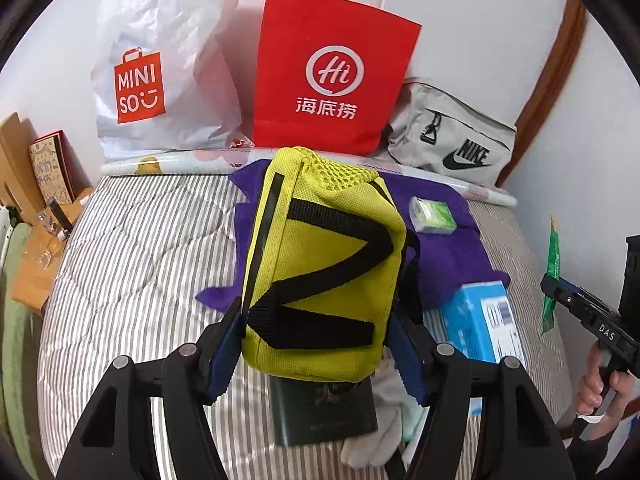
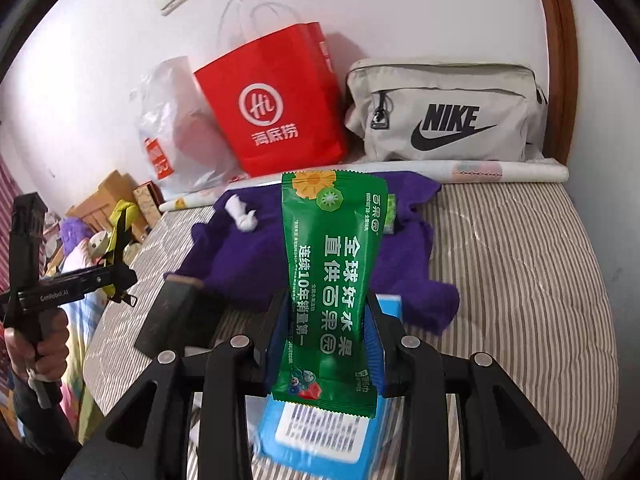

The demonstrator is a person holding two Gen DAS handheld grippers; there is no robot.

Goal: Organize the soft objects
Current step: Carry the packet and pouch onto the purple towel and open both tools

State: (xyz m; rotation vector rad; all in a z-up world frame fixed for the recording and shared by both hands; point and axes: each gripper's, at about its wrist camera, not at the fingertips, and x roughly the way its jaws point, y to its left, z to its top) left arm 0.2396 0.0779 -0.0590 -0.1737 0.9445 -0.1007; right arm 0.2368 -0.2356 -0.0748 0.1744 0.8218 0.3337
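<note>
Both tongs were loaded: the left tongs [image 1: 316,344] clamped a yellow pouch [image 1: 324,264] at frame centre, the right tongs [image 2: 324,344] pinched a green packet [image 2: 334,276]. Neither was stowed yet; a purple cloth [image 2: 248,256] and blue box [image 2: 320,436] remained on the bed [image 2: 520,280], so sorting looked unfinished.

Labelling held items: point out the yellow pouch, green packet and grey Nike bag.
yellow pouch [image 1: 320,264]: left wrist view, strapped front face.
green packet [image 2: 332,280]: right wrist view, printed middle.
grey Nike bag [image 2: 444,116]: right wrist view, front panel at logo.

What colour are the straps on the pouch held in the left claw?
Black, crossing the yellow fabric pouch; clearest in the left wrist view.
</note>
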